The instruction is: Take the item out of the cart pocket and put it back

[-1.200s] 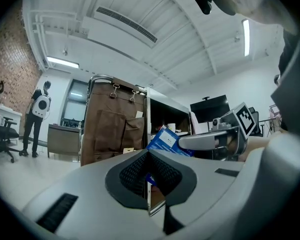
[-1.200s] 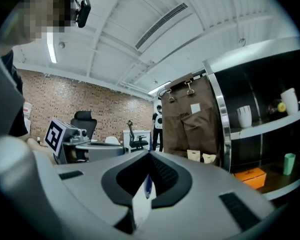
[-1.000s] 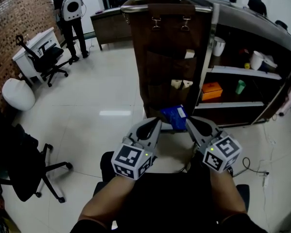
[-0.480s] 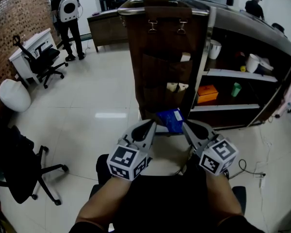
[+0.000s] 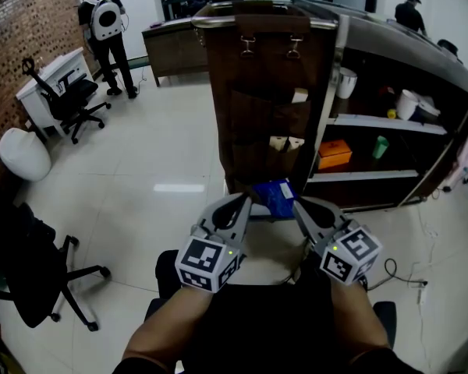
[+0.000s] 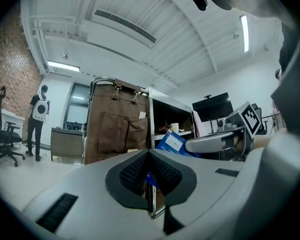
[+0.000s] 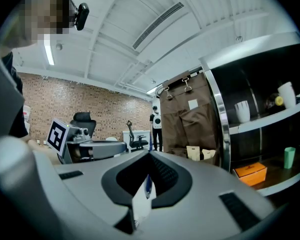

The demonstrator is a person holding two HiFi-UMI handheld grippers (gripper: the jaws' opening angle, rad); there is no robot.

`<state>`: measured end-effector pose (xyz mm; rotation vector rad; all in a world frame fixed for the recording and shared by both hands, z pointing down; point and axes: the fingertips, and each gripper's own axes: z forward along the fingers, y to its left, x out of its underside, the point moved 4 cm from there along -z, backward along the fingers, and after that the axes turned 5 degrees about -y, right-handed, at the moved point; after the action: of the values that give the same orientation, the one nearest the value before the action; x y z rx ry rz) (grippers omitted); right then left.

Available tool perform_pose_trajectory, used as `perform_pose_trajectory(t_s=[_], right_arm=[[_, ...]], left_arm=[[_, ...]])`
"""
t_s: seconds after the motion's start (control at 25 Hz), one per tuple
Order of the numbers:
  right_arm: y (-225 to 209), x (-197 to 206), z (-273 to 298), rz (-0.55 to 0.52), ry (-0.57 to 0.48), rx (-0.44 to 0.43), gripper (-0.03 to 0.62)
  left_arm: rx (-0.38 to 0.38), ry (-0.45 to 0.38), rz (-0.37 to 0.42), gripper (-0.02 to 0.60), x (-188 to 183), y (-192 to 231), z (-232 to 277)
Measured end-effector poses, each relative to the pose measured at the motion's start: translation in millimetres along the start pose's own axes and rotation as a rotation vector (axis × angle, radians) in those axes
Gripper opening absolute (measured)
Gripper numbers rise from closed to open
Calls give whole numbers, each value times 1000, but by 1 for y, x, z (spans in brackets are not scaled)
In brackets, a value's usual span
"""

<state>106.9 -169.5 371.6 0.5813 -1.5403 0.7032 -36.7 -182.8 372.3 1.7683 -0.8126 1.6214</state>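
Note:
A brown fabric organizer (image 5: pixel 261 84) hangs on the cart's end, with white items in its pockets (image 5: pixel 287 142). In front of its lower part I hold a blue packet (image 5: pixel 277 195) level. My right gripper (image 5: pixel 299 206) is shut on it. In the right gripper view the packet (image 7: pixel 141 201) shows edge-on between the pads. My left gripper (image 5: pixel 243 201) is shut, its tip right beside the packet's left edge. The left gripper view shows the packet (image 6: pixel 171 141) and a blue sliver in the jaw slit. Whether the left pads pinch it is unclear.
Cart shelves to the right hold an orange box (image 5: pixel 334 153), a green cup (image 5: pixel 381 146) and white cups (image 5: pixel 412 104). Office chairs (image 5: pixel 70 96) and a person with a backpack (image 5: pixel 105 22) are far left. A black chair (image 5: pixel 31 271) stands near left. A cable (image 5: pixel 398 267) lies on the floor.
Only the head view has shifted a little. Both grippers and the blue packet keep their places in front of the organizer.

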Motion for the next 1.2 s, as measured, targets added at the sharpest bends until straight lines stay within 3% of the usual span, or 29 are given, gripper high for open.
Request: perform_pose_trajectory(t_s=[0.76,1.2], right_arm=[[3,-5,0,-13,-2,-3,17],[-1,-75,20,-147,-78,-27,16]], left_arm=[[-13,-4,2,0,-3,4,-3],[-37,-17,-9,0,-13,14,-3]])
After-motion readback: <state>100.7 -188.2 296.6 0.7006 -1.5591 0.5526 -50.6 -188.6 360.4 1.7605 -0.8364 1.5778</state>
